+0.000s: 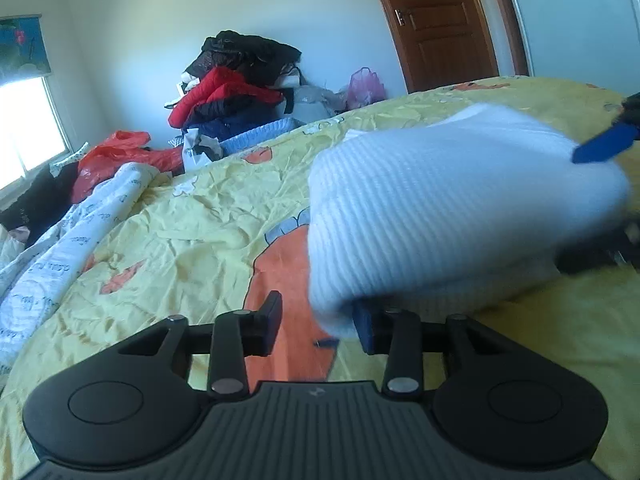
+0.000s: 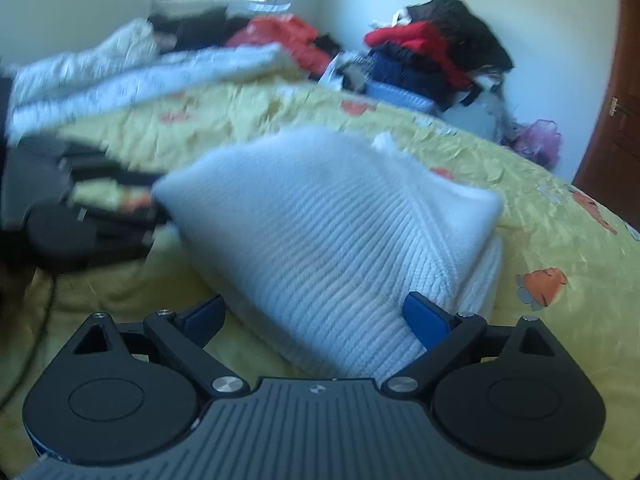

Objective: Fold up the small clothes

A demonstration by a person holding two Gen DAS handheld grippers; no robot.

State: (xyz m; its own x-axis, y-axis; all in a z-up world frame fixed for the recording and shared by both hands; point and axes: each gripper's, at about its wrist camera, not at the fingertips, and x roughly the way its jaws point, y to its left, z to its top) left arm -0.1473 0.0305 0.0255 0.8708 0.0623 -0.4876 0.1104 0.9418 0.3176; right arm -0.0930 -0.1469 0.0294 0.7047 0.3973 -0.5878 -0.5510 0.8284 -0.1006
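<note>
Bed cover: I see a yellow, creased sheet with orange cartoon prints filling the lower part of both views; it carries everything else listed here.
White quilt: I note a printed white bundle lying rumpled along the far edge of the bed cover, towards the window.
Clothes pile: I record red, black and navy garments heaped against the far wall, beyond the bed.
Door: brown wood, shut, behind the bed at the right of the left wrist view.
White knit garment: the task item, ribbed, partly folded over itself, sits on the bed cover between my two grippers; its upper part is lifted off the cover and blurred.
Left gripper: I read the fingers as spread apart. The knit hem drapes over the right blue pad; the left pad stands clear of it. I see no pinch on the cloth.
Right gripper: fingers wide apart, with the near edge of the knit lying between them. The right pad touches the cloth; the left pad is apart from it. Nothing is clamped.
</note>
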